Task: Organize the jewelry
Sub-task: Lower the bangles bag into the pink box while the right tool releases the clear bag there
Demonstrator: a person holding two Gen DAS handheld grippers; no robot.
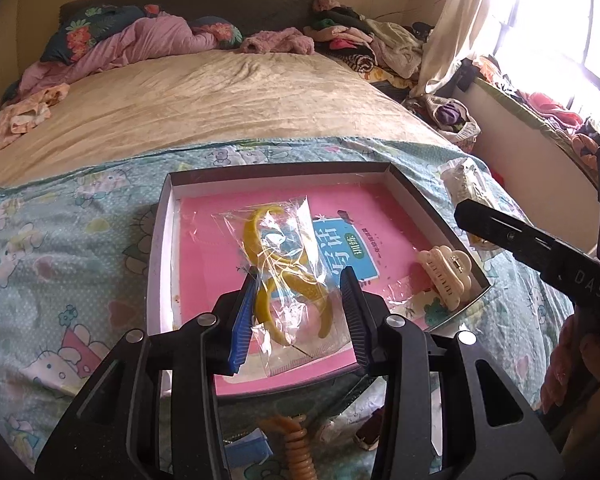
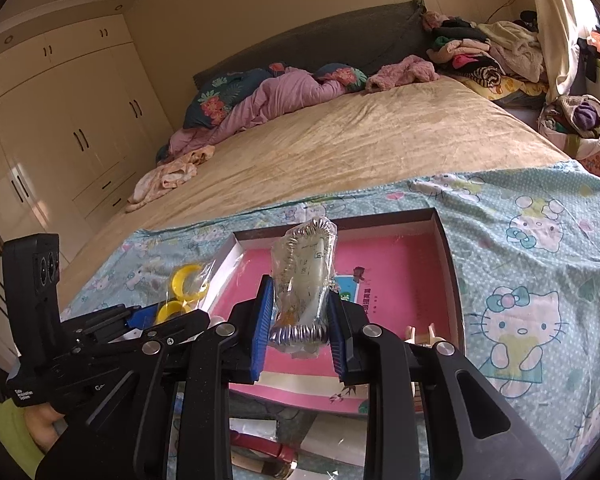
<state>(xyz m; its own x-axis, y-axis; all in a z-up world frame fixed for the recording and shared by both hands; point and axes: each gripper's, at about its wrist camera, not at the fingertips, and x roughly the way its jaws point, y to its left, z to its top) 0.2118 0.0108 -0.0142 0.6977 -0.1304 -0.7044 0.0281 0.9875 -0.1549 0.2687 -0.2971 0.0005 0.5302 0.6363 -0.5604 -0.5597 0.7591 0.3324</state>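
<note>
The left claw (image 1: 300,300) pinches a crinkly clear bag of yellow rings (image 1: 284,276) by its sides. The bag's long axis runs straight ahead from the fingers, out over the shallow box (image 1: 160,248) with the glossy pink floor just below. A ridged cream hair clip (image 1: 446,276) lies in the box, off to this claw's right. The right claw (image 2: 300,320) squeezes a second clear bag holding a coiled silvery chain (image 2: 304,280), upright, with the box ahead and beneath it. Both loads hang over the box; the left one looks nearer its floor, so it probably drops first.
</note>
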